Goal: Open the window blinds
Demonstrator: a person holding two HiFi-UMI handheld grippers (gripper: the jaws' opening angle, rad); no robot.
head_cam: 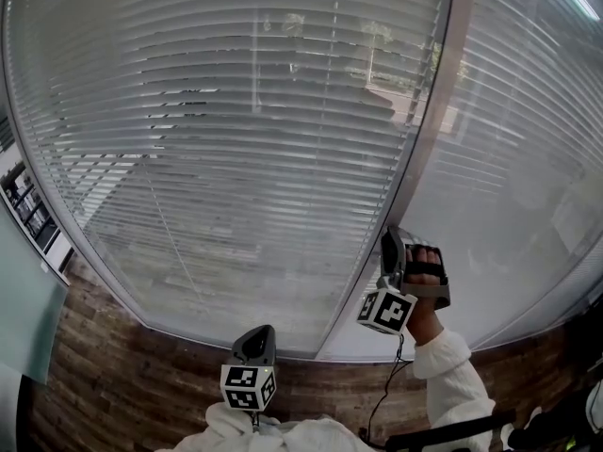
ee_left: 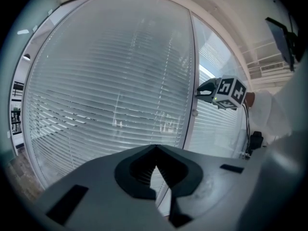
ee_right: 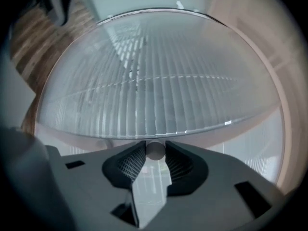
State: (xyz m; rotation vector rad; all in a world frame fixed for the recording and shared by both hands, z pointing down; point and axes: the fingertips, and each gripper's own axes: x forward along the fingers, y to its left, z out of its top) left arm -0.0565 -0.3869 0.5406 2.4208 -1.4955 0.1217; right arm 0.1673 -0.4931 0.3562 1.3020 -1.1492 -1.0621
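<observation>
Across nearly the whole head view hang the window blinds (head_cam: 236,139), white horizontal slats lowered the full height of 2 glass panels. The wider panel is on the left, and a second stretch of slats (head_cam: 528,158) fills the narrower panel on the right. Dim shapes of trees and buildings show between the slats of the left panel. A pale frame post (head_cam: 429,149) runs top to bottom between the 2 panels. Below the window lies a band of brown wood-grain surface (head_cam: 113,375); whether it is floor or wall I cannot tell.

At the lower right a white sleeve (head_cam: 452,375) rises to the person's right hand (head_cam: 424,271), which holds the right gripper (head_cam: 394,240) up against the frame post. Its marker cube (head_cam: 386,311) hangs just under the hand, and a thin dark cable (head_cam: 386,394) trails down from it. In the right gripper view the slats run upright across the picture, so this gripper lies rolled on its side. Its 2 jaws stand at a middling width and press from both sides on a small round pale knob (ee_right: 155,151) at the frame.

The left gripper (head_cam: 256,339) sits low at the bottom centre, well apart from the glass and pointing toward the left panel, with its own marker cube (head_cam: 248,386) just beneath. In its own view the jaw tips meet, with nothing between them.
</observation>
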